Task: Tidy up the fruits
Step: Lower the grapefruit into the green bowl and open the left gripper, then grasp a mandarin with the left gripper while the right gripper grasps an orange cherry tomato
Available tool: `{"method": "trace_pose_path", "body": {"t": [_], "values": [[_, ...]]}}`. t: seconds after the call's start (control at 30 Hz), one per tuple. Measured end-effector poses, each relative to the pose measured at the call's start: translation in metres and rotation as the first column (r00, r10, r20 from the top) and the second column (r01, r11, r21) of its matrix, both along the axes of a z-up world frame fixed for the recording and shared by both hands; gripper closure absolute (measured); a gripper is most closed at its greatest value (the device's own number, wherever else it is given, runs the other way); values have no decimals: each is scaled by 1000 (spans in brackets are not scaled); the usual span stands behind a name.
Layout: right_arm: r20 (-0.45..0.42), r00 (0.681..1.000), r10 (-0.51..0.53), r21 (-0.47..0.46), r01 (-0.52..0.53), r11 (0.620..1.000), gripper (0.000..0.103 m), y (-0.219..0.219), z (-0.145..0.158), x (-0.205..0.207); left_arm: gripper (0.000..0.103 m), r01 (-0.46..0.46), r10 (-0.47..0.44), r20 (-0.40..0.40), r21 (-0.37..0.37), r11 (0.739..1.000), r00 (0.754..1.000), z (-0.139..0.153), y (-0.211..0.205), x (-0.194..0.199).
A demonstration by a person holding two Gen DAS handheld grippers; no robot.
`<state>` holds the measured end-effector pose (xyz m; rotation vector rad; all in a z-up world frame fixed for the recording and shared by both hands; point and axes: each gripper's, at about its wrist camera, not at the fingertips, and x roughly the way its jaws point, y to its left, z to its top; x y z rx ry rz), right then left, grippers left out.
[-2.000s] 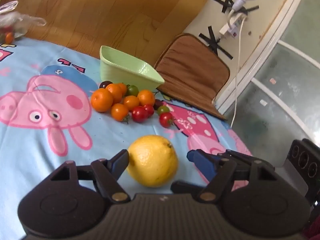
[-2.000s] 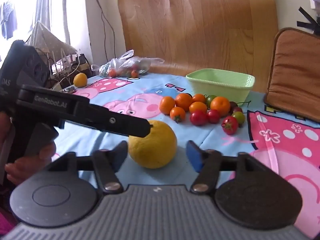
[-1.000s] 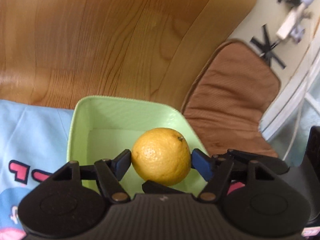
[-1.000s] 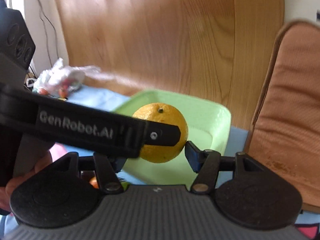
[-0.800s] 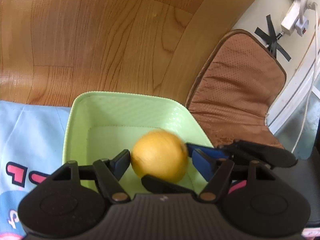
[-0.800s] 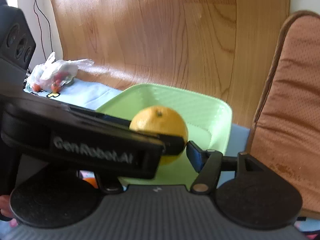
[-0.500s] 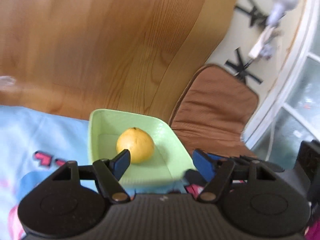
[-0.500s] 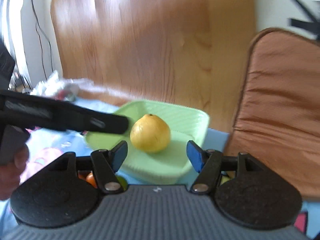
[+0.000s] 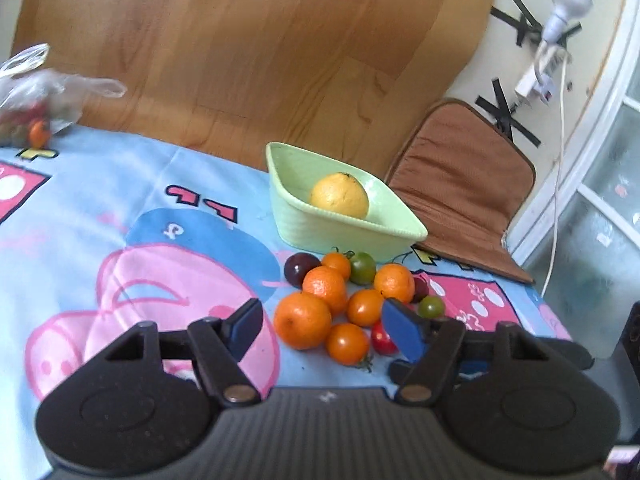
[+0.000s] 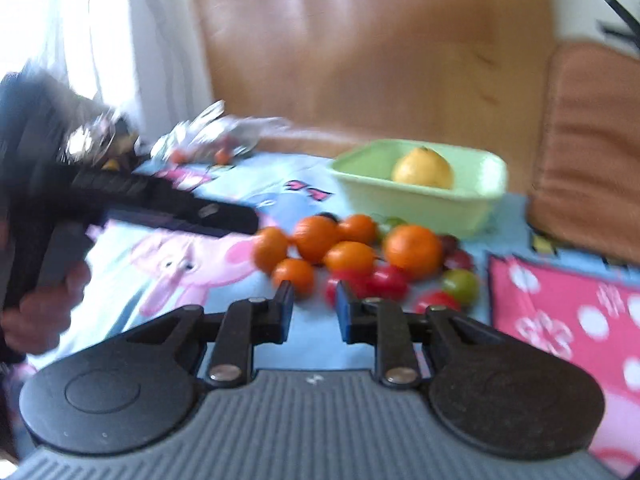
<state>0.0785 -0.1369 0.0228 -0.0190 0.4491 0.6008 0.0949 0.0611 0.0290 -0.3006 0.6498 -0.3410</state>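
A large yellow citrus (image 9: pixel 340 195) (image 10: pixel 423 168) lies in the pale green bowl (image 9: pixel 292 220) (image 10: pixel 420 204). In front of the bowl is a pile of several mandarins (image 9: pixel 326 286) (image 10: pixel 412 252) and small red, green and dark tomatoes on the cartoon tablecloth. My left gripper (image 9: pixel 320 312) hovers just short of the pile; its jaws are closing a little, stand apart and grip nothing. My right gripper (image 10: pixel 313 292) is shut with nothing between its pads, also short of the pile. A finger of the left gripper (image 10: pixel 180 204) and the hand (image 10: pixel 40 312) holding it show at left.
A clear plastic bag (image 9: pixel 36 96) with more small fruits lies at the cloth's far left. A wooden panel (image 9: pixel 240 60) stands behind the table. A brown cushion (image 9: pixel 460 192) leans right of the bowl. A white cable (image 9: pixel 558 160) hangs down the wall.
Both grippers held the yellow citrus over the bowl, let it drop in, then drew back toward the near side. The right gripper's jaws have closed.
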Motion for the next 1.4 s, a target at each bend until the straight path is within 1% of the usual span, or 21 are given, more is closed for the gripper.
{"method": "trace_pose_path", "body": {"t": [0.1,0.13,0.2,0.23,0.27,0.3,0.33,0.4,0.43,0.53,0.6,0.67,0.73,0.8,0.9,1.0,1.07,1.17,1.23,1.3,1.4], "values": [[30,1000,-5,-100,8,995,76,18,-9,9,36,23,-23,11,71,997,1000,-6,-14,6],[30,1000,-3,-116,6,993,76,23,-11,14,38,26,-27,2,83,996,1000,-9,-17,8],[19,1000,-3,-148,6,989,72,28,-15,23,44,29,-28,-9,85,996,1000,-15,-19,10],[25,1000,-5,-156,9,988,72,31,-14,26,53,18,-18,-5,91,996,1000,-17,-19,10],[28,1000,-3,-163,8,987,71,32,-15,27,57,9,-9,-6,91,996,1000,-19,-18,11],[28,1000,-4,-170,9,985,71,34,-15,28,64,1,0,-7,76,997,1000,-20,-15,12],[21,1000,-6,-170,9,985,71,32,-18,28,68,-11,12,-19,57,998,1000,-21,-10,12],[22,1000,-4,-157,7,988,72,30,-18,24,68,-2,2,-36,1,1000,999,-22,-2,9],[17,1000,-4,-148,6,989,73,28,-18,21,68,4,-5,-36,-12,1000,999,-22,0,4],[28,1000,-2,-123,6,992,73,21,-17,-3,68,31,-31,-12,5,1000,999,-21,-3,-18],[35,999,-1,-121,5,993,73,14,-18,-23,68,64,-64,-15,-3,998,998,-22,-10,-36],[35,999,-10,-127,15,992,73,9,-19,-42,68,102,-102,-12,1,995,995,-23,-19,-53],[25,999,-23,-122,26,992,73,1,-20,-59,68,122,-122,5,28,992,992,-22,-30,-70],[18,999,-39,-111,41,993,73,-8,-20,-72,68,148,-148,3,22,989,989,-23,-40,-82],[11,997,-71,-120,72,990,72,-15,-23,-88,67,163,-163,2,22,986,987,-26,-51,-94],[10,996,-86,-132,87,988,72,-16,-24,-92,67,160,-161,12,35,986,987,-26,-57,-98],[5,996,-92,-127,92,988,72,-16,-25,-93,67,155,-155,5,27,988,988,-27,-57,-97],[-1,996,-87,-134,86,987,70,-17,-28,-89,62,133,-133,-3,19,991,991,-26,-54,-98],[-1,995,-97,-137,96,986,67,-16,-29,-92,56,110,-111,3,22,994,994,-24,-49,-98],[-3,995,-105,-131,103,986,58,-17,-30,-92,52,87,-87,8,27,996,996,-22,-44,-99],[-10,994,-112,-120,110,987,56,-19,-31,-91,47,94,-94,10,20,995,995,-20,-41,-98]]}}
